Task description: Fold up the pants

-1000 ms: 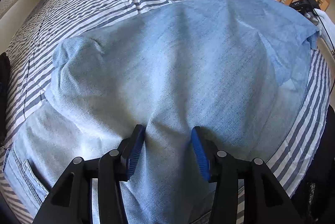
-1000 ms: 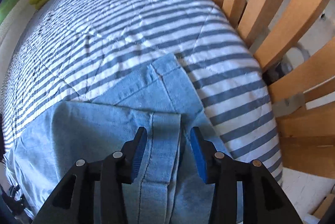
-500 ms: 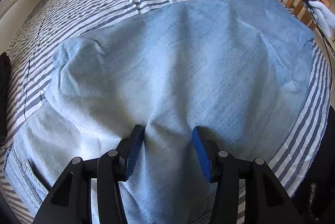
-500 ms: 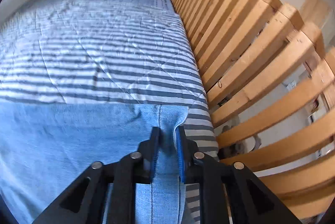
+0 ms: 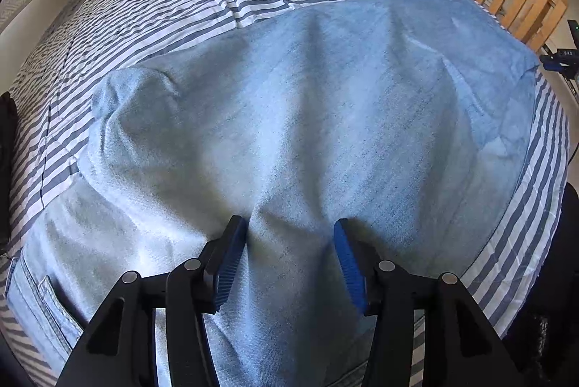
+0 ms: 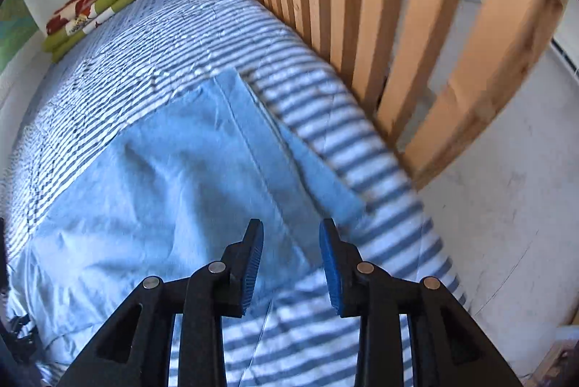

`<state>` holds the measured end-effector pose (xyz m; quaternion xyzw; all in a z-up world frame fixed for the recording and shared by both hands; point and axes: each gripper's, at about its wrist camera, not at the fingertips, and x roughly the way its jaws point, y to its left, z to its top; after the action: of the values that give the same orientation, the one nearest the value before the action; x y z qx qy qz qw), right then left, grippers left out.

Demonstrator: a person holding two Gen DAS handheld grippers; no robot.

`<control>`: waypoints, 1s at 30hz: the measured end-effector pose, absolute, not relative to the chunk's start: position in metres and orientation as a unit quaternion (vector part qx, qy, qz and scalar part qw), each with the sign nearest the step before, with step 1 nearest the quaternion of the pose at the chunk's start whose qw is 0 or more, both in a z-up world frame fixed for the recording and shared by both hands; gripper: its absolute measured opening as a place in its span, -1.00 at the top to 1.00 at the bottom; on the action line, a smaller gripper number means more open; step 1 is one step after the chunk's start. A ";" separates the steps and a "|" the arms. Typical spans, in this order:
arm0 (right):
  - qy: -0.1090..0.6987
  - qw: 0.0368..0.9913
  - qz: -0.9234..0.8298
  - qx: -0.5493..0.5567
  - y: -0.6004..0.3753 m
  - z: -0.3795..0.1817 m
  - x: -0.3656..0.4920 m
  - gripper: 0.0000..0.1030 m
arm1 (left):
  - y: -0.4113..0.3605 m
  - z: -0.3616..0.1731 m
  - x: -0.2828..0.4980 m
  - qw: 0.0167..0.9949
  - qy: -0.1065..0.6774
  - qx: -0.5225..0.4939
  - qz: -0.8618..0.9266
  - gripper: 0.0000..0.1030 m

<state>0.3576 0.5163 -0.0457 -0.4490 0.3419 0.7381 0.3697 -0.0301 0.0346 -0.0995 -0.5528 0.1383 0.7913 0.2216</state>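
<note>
Left wrist: left gripper (image 5: 289, 256) fingers pinch one pants (image 5: 307, 119) ridge; right gripper (image 6: 291, 256) fingers just reopened, empty.

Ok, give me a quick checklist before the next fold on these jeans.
1. Left gripper gripping a ridge of the jeans: ok.
2. Right gripper free of fabric, jaws just reopened: ok.
3. Leg hems lying flat on the striped bedspread: ok.
4. Fabric smooth: not ok, bump near the crotch.
5. Hems aligned: not ok, lower layer peeks out.
6. Waistband edges matched: cannot tell.
</note>
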 end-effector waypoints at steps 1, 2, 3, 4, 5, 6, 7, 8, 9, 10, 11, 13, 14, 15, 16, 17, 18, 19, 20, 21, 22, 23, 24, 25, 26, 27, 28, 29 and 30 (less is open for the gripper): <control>0.356 0.360 0.737 -0.447 0.510 -0.051 0.359 0.43 | 0.035 -0.097 -0.029 0.222 0.142 -0.555 0.789 -0.03; 0.366 0.350 0.737 -0.447 0.505 -0.056 0.355 0.43 | 0.036 -0.093 -0.024 0.224 0.149 -0.554 0.788 -0.03; 0.370 0.344 0.739 -0.446 0.500 -0.057 0.353 0.43 | 0.038 -0.087 -0.018 0.228 0.160 -0.549 0.788 -0.03; 0.370 0.342 0.740 -0.445 0.496 -0.058 0.346 0.42 | 0.040 -0.081 -0.011 0.231 0.171 -0.541 0.790 -0.03; 0.368 0.337 0.744 -0.445 0.490 -0.059 0.341 0.40 | 0.042 -0.075 -0.003 0.236 0.181 -0.534 0.792 -0.03; 0.366 0.333 0.745 -0.448 0.486 -0.059 0.336 0.38 | 0.045 -0.070 0.005 0.246 0.186 -0.529 0.791 -0.04; 0.369 0.330 0.745 -0.448 0.484 -0.059 0.334 0.35 | 0.048 -0.066 0.012 0.256 0.192 -0.526 0.788 -0.04; 0.378 0.326 0.743 -0.446 0.483 -0.062 0.331 0.32 | 0.052 -0.064 0.019 0.262 0.202 -0.523 0.785 -0.06; 0.390 0.323 0.738 -0.446 0.484 -0.066 0.329 0.31 | 0.057 -0.065 0.024 0.265 0.216 -0.520 0.782 -0.09; 0.403 0.321 0.733 -0.444 0.487 -0.069 0.328 0.30 | 0.063 -0.067 0.030 0.265 0.234 -0.519 0.779 -0.10; 0.411 0.324 0.729 -0.441 0.488 -0.071 0.329 0.30 | 0.069 -0.069 0.036 0.264 0.246 -0.520 0.774 -0.10; 0.417 0.333 0.727 -0.432 0.491 -0.074 0.332 0.30 | 0.073 -0.073 0.035 0.257 0.255 -0.525 0.770 -0.09; 0.426 0.335 0.724 -0.427 0.493 -0.076 0.333 0.30 | 0.074 -0.072 0.034 0.255 0.258 -0.521 0.773 -0.09; 0.436 0.338 0.719 -0.423 0.496 -0.077 0.335 0.30 | 0.077 -0.068 0.035 0.251 0.255 -0.512 0.781 -0.09; 0.439 0.344 0.716 -0.420 0.498 -0.078 0.337 0.30 | 0.081 -0.061 0.035 0.249 0.248 -0.505 0.788 -0.09; 0.439 0.349 0.714 -0.418 0.498 -0.077 0.339 0.29 | 0.085 -0.054 0.036 0.249 0.247 -0.496 0.794 -0.09; 0.438 0.354 0.713 -0.418 0.498 -0.076 0.341 0.29 | 0.091 -0.045 0.039 0.249 0.255 -0.478 0.803 -0.09; 0.436 0.360 0.712 -0.416 0.499 -0.076 0.342 0.29 | 0.097 -0.037 0.044 0.254 0.266 -0.459 0.809 -0.09; 0.438 0.362 0.710 -0.416 0.499 -0.076 0.344 0.29 | 0.102 -0.032 0.048 0.263 0.276 -0.448 0.809 -0.09; 0.441 0.362 0.709 -0.415 0.498 -0.076 0.345 0.29 | 0.106 -0.032 0.048 0.271 0.286 -0.446 0.804 -0.09; 0.444 0.361 0.708 -0.413 0.498 -0.075 0.349 0.29 | 0.110 -0.035 0.047 0.274 0.294 -0.450 0.797 -0.09; 0.447 0.362 0.708 -0.410 0.499 -0.074 0.351 0.29 | 0.115 -0.040 0.048 0.275 0.300 -0.458 0.790 -0.09; 0.453 0.362 0.708 -0.403 0.500 -0.074 0.355 0.29 | 0.118 -0.046 0.048 0.277 0.302 -0.468 0.783 -0.09; 0.463 0.359 0.708 -0.394 0.503 -0.073 0.358 0.29 | 0.122 -0.053 0.050 0.279 0.301 -0.480 0.775 -0.09; 0.474 0.357 0.706 -0.387 0.506 -0.074 0.361 0.29 | 0.124 -0.063 0.046 0.280 0.299 -0.494 0.767 -0.09; 0.482 0.359 0.702 -0.381 0.509 -0.075 0.362 0.29 | 0.125 -0.072 0.041 0.277 0.302 -0.502 0.762 -0.09; 0.487 0.363 0.700 -0.377 0.512 -0.076 0.363 0.29 | 0.126 -0.082 0.033 0.274 0.308 -0.506 0.757 -0.09; 0.489 0.365 0.697 -0.376 0.514 -0.077 0.363 0.29 | 0.127 -0.090 0.030 0.274 0.314 -0.509 0.753 -0.09; 0.493 0.366 0.695 -0.375 0.516 -0.079 0.362 0.29 | 0.127 -0.096 0.028 0.274 0.317 -0.511 0.751 -0.09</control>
<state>0.3619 0.5158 -0.0790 -0.3748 0.4929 0.6948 0.3659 0.0278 0.1273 -0.0964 -0.5113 0.3166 0.7507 0.2736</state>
